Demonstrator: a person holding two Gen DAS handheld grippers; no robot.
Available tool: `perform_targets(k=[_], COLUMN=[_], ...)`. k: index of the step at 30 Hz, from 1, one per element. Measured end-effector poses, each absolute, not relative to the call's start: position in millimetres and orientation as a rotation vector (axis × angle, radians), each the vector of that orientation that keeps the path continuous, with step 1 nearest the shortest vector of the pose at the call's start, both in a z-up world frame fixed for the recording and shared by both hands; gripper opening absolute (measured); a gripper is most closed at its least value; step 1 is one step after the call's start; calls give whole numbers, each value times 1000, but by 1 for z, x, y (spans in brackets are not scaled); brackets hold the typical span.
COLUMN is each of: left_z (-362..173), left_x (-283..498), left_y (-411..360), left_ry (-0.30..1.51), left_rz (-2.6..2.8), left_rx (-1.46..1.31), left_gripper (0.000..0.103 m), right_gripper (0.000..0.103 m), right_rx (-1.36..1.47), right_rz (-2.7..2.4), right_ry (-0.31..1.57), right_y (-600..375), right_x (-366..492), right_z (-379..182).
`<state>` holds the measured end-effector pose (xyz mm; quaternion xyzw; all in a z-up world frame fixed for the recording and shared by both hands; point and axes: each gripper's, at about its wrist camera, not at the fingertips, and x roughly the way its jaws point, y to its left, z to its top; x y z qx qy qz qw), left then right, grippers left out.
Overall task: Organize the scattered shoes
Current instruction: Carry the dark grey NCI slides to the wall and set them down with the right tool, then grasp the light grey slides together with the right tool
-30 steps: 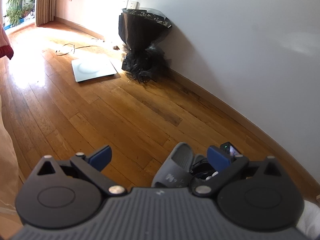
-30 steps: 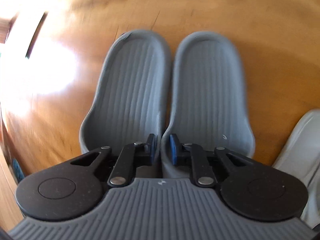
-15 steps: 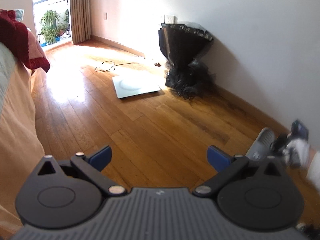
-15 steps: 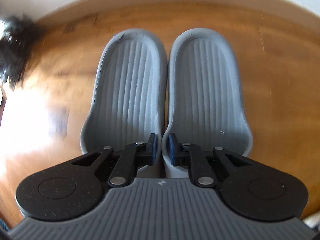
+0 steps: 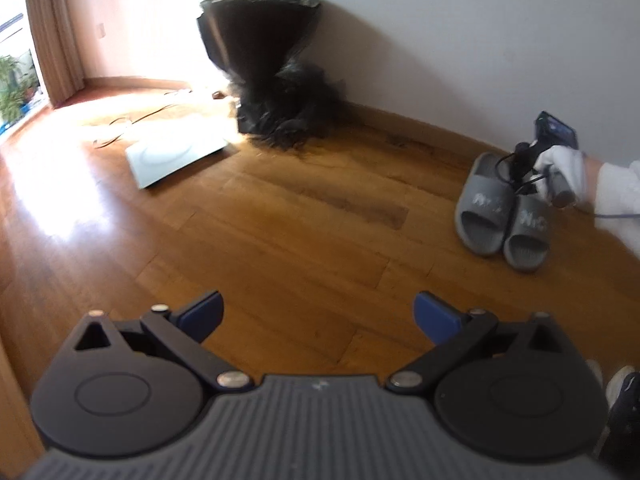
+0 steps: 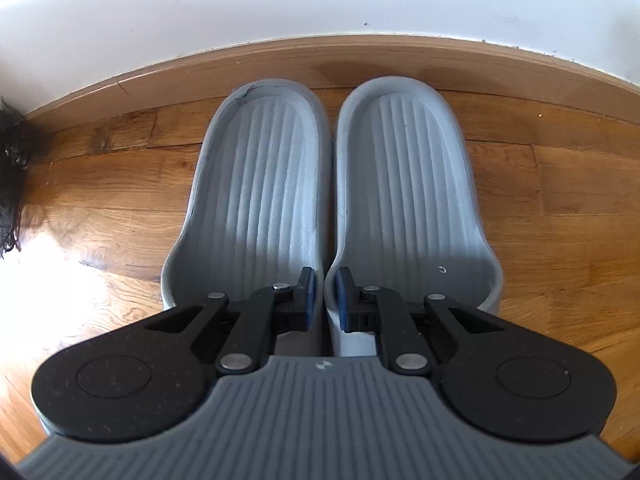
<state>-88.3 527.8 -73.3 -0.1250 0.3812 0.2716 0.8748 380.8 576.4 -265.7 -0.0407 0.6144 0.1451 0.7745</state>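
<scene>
My right tool (image 6: 323,294) is clenched on the touching inner edges of two grey slippers (image 6: 404,184) by the floor's baseboard (image 6: 280,60), while my left tool (image 5: 318,314) hangs released over bare floor.

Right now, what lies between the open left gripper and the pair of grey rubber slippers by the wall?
Only bare wooden floor, seen in the left wrist view, separates the left gripper from the pair of grey rubber slippers, which the right gripper pinches together.
</scene>
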Motion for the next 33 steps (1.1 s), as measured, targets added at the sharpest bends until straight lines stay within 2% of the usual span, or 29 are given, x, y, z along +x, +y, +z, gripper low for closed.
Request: perform_targets(k=[6, 10, 11, 17, 19, 21, 22, 24, 26, 27, 30, 33], left_z=[-103, -129, -132, -144, -152, -161, -163, -168, -172, -173, -179, -182], left_x=[-16, 43, 50, 62, 57, 54, 56, 59, 66, 70, 80, 86], left_y=[516, 533, 533, 521, 520, 519, 519, 519, 518, 517, 513, 501], left_ry=[735, 735, 740, 786, 818, 840, 847, 853, 854, 857, 883, 910], left_rz=[407, 415, 405, 386, 373, 358, 352, 325, 301, 289, 257, 195], left_rx=[-178, -351, -358, -228, -229, -213, -207, -206, -218, -228, -248, -239], left_gripper=[103, 102, 102, 102, 102, 102, 102, 102, 102, 102, 102, 102], right_gripper=[10, 7, 0, 1, 6, 26, 31, 58, 77, 82, 83, 82], right_rx=[-79, -90, -92, -63, -32, 7, 21, 27, 16, 9, -59, -102], right_rz=[305, 286, 283, 309, 339, 385, 439, 517, 565, 588, 573, 439], right_ry=[1334, 1323, 1318, 1323, 1329, 1330, 1323, 1336, 1362, 1379, 1560, 1832], right_y=[579, 588, 588, 585, 576, 562, 548, 513, 476, 457, 381, 314], right_x=[387, 406, 411, 436, 438, 437, 429, 403, 372, 355, 279, 210], right_z=[-255, -262, -263, -262, -253, -238, -223, -203, -190, -185, -200, -249])
